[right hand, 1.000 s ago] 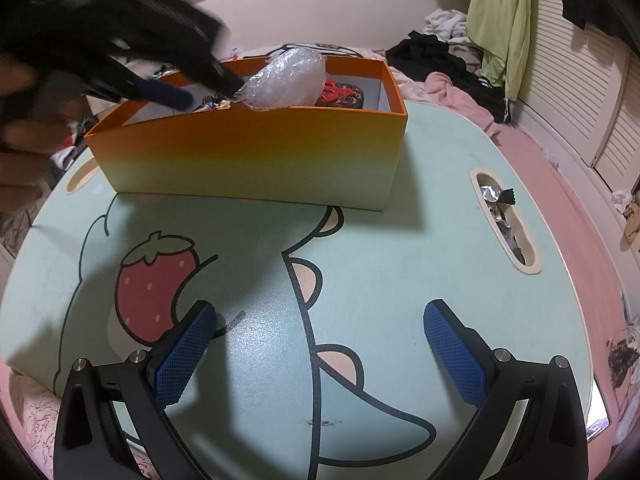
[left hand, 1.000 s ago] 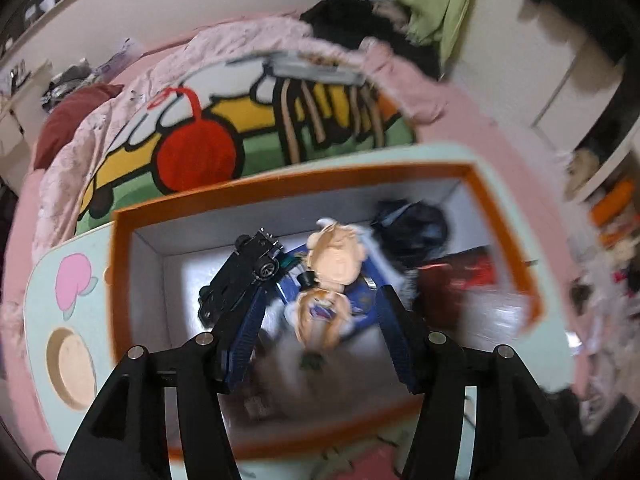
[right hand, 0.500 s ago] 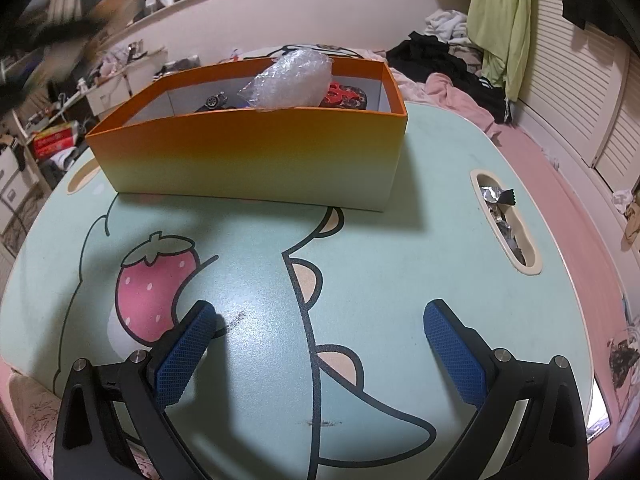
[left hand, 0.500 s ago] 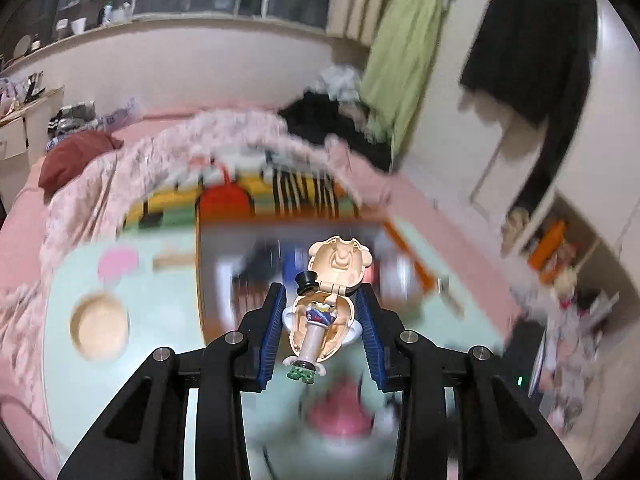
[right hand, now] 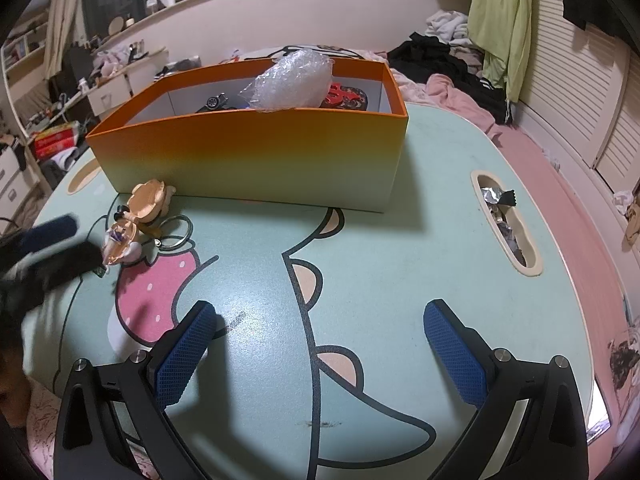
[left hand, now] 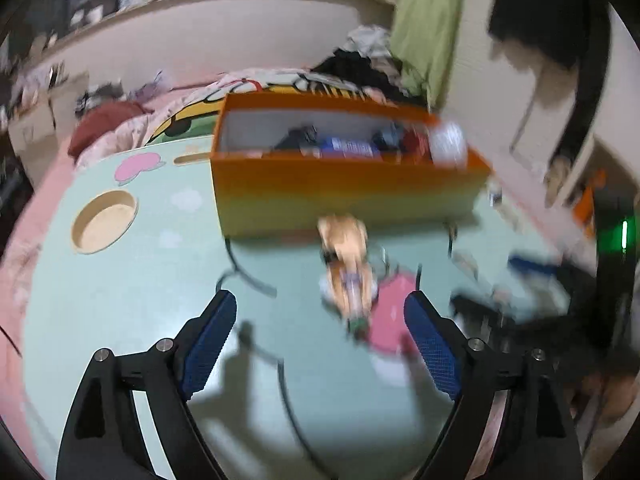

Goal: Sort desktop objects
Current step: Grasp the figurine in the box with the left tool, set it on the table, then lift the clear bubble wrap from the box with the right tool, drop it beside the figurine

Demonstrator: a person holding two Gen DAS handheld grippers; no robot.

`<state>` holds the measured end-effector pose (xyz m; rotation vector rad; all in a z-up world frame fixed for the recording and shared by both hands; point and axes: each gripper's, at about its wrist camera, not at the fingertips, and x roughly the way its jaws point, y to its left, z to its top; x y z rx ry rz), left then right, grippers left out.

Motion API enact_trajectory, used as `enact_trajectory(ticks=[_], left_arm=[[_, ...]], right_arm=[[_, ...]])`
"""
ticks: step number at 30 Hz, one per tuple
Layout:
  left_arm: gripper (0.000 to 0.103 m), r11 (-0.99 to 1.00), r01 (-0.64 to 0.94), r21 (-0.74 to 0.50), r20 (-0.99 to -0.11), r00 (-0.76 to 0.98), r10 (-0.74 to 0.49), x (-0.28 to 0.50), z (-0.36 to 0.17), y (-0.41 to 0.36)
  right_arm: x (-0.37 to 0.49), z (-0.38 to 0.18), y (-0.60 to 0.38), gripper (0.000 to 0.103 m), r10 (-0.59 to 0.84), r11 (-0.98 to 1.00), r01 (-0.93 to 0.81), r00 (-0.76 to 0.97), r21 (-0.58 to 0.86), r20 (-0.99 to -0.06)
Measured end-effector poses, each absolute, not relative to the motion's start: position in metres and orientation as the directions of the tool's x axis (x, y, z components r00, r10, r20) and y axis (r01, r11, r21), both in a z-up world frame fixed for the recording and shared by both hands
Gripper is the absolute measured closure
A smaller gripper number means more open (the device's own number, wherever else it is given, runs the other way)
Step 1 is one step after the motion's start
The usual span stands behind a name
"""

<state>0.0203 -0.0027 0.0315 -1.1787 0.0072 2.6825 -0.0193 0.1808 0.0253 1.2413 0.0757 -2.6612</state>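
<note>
Lifted out of the orange box (right hand: 256,160) since a second ago, the figurine keychain (right hand: 132,224) now lies on the worktop (right hand: 400,264), just in front of the box's near wall towards the left end. Nearest, the left gripper (left hand: 320,332) has its jaws opening, blue pads spread well clear of the toy, which lies ahead between them, slightly right of centre, long axis pointing away towards the box. It is much nearer than the right gripper (right hand: 320,344), which hangs wide and empty over the worktop's near edge. Beyond, a bubble-wrap bundle (right hand: 288,80) sits in the box.
</note>
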Motion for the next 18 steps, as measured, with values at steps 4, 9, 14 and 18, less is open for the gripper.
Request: enact_trajectory(ticks=[4, 9, 14, 18], left_arm=[[0.000, -0.970, -0.220, 0.104, -0.715, -0.694, 0.081, 0.032, 0.016, 0.016], [0.000, -0.987, -0.156, 0.023, -0.743, -0.663, 0.088, 0.020, 0.015, 0.000], [0.000, -0.990, -0.139, 0.022, -0.742, -0.666, 0.077, 0.021, 0.014, -0.003], [0.000, -0.989, -0.144, 0.021, -0.742, -0.665, 0.082, 0.020, 0.014, -0.002]], right_arm=[[-0.019, 0.023, 0.181, 0.000, -0.158, -0.979, 0.199, -0.631, 0.039, -0.760], [-0.020, 0.022, 0.192, 0.010, -0.185, -0.979, 0.183, -0.651, 0.084, -0.736], [-0.013, 0.037, 0.214, 0.036, -0.329, -0.943, 0.214, -0.709, 0.255, -0.624], [-0.016, 0.080, 0.213, 0.037, -0.347, -0.932, 0.237, -0.799, 0.273, -0.492]])
